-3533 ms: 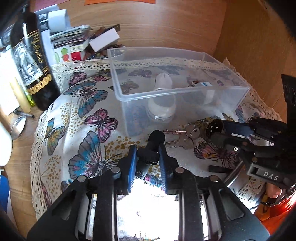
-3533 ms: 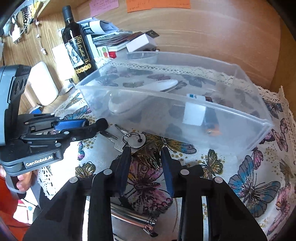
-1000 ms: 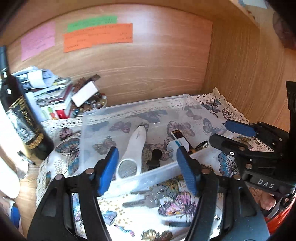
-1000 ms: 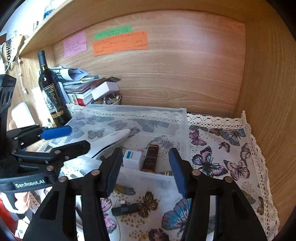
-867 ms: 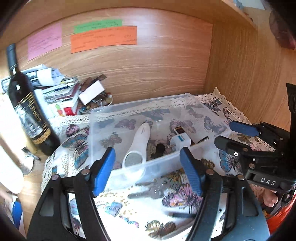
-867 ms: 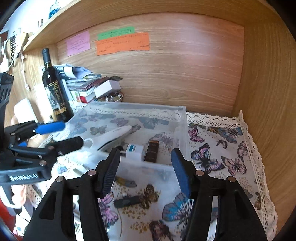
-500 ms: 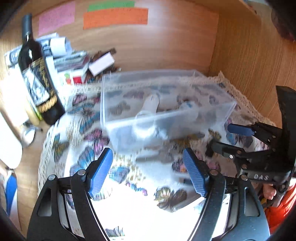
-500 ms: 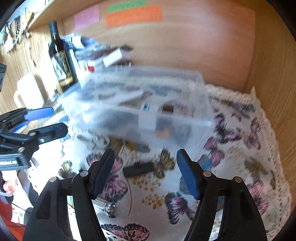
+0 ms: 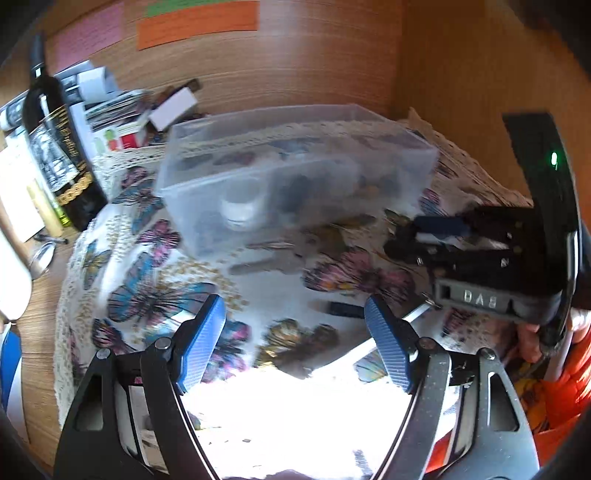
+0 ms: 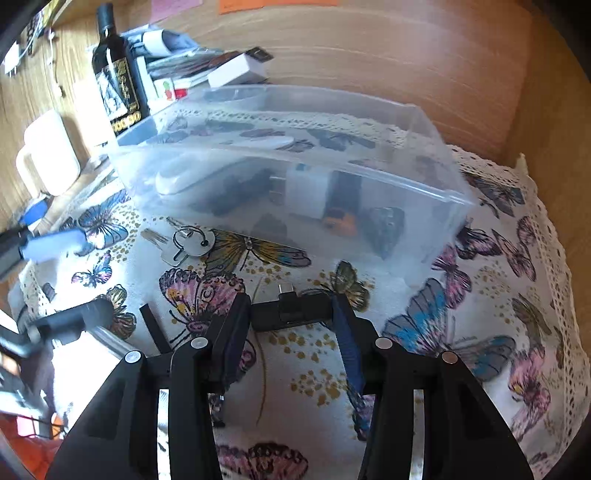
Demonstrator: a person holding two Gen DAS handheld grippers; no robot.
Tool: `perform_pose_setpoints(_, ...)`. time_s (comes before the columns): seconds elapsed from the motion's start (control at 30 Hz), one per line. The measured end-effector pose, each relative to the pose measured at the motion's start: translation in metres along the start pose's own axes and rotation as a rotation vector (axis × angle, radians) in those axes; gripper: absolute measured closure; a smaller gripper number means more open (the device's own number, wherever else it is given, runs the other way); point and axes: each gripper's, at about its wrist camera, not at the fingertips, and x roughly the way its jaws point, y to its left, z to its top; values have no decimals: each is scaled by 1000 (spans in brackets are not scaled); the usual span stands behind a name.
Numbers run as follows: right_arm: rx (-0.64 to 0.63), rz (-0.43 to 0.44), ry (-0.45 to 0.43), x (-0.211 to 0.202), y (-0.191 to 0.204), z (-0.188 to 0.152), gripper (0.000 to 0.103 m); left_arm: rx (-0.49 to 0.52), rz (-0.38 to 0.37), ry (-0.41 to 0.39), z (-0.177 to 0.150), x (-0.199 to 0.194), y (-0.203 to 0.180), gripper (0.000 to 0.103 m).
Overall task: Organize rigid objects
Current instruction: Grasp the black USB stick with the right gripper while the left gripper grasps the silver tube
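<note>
Left gripper (image 9: 293, 341) now empty and spread wide, low over the butterfly tablecloth (image 9: 147, 291); its black piece went into the clear plastic bin (image 10: 369, 122). Keys (image 10: 184, 242) lie before the bin. Right gripper (image 10: 290, 326) has dropped, fingers open, straddling the black USB adapter (image 10: 288, 314), next pick.

We can read only "DAS", in pale raised letters on the dark plate on the front of the black right gripper (image 9: 476, 254), as the left wrist view shows it. The black-and-gold label on the dark glass wine bottle (image 10: 117, 79) and the orange paper note (image 9: 197, 22) on the wooden wall carry writing too blurred for us to make out.
</note>
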Motion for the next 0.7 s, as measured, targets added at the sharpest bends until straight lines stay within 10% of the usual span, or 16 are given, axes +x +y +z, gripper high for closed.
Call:
perform_pose_setpoints(0.27,42,-28,-91,-42,-9,-14,61,72,-72,54,-9,19,-36,28)
perform_pose_setpoints(0.5,76,-28,-115,-49,-15,-20,61,103,-103,44,-9,23,-50,84)
perform_pose_setpoints(0.7,82,-18,-136,-52,-14,-18,61,66,-79,33,-10,17,-41,88)
